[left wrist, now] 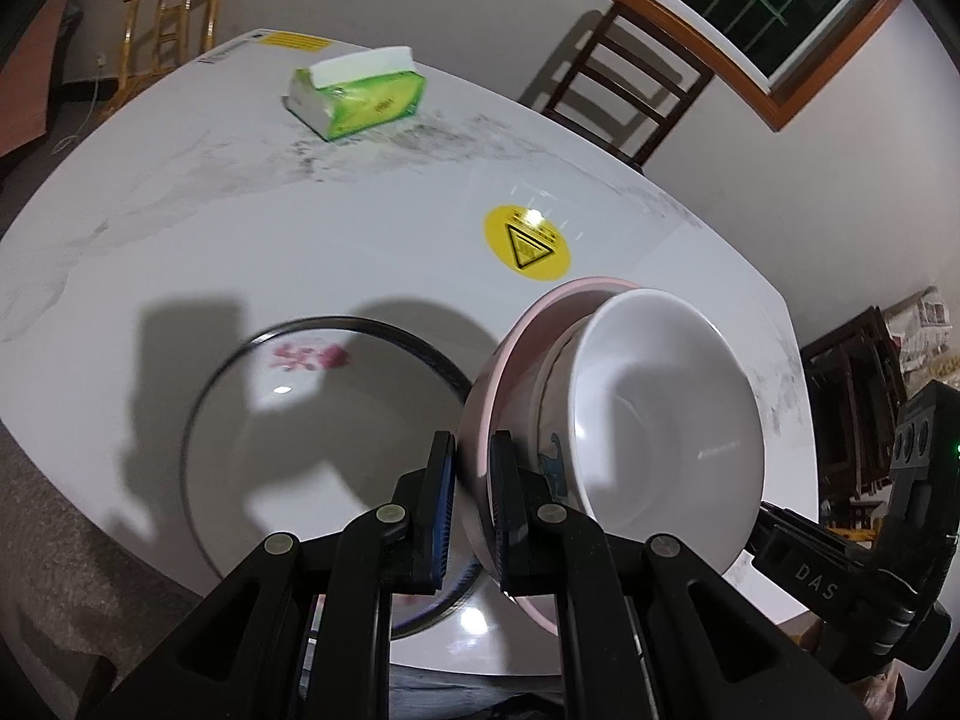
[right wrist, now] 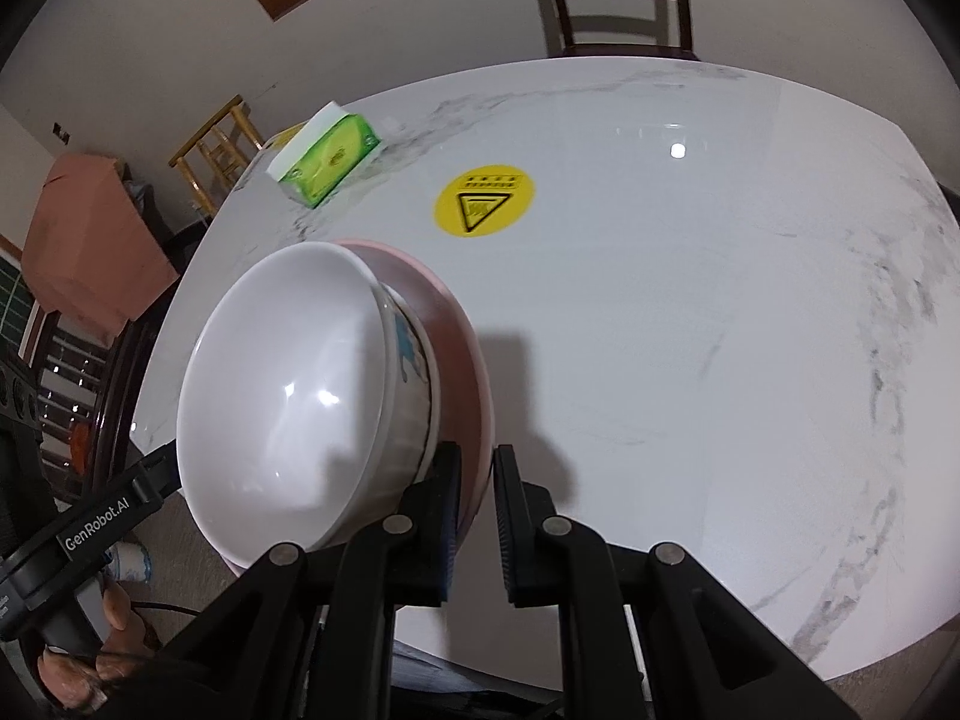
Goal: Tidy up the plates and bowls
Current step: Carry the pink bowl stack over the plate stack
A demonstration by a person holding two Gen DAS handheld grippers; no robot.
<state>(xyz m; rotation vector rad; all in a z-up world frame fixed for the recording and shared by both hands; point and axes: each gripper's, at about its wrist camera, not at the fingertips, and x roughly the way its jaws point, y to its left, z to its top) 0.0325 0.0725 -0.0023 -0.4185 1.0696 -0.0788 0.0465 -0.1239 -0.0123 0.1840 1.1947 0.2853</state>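
Both pairs of fingers are clamped on the rim of the pink plate (left wrist: 510,354): the left gripper (left wrist: 472,468) on one side, the right gripper (right wrist: 477,480) on the other. It hangs above the table (right wrist: 690,300) near its front edge, carrying the white bowl (right wrist: 282,396). The black-rimmed plate (left wrist: 336,420) lies at the front edge.

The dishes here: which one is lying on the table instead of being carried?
The big white plate with the dark rim and pink flowers lies on the table. The pink plate and the white bowl nested in it are held up, clamped at the rim by both hand-held grippers.
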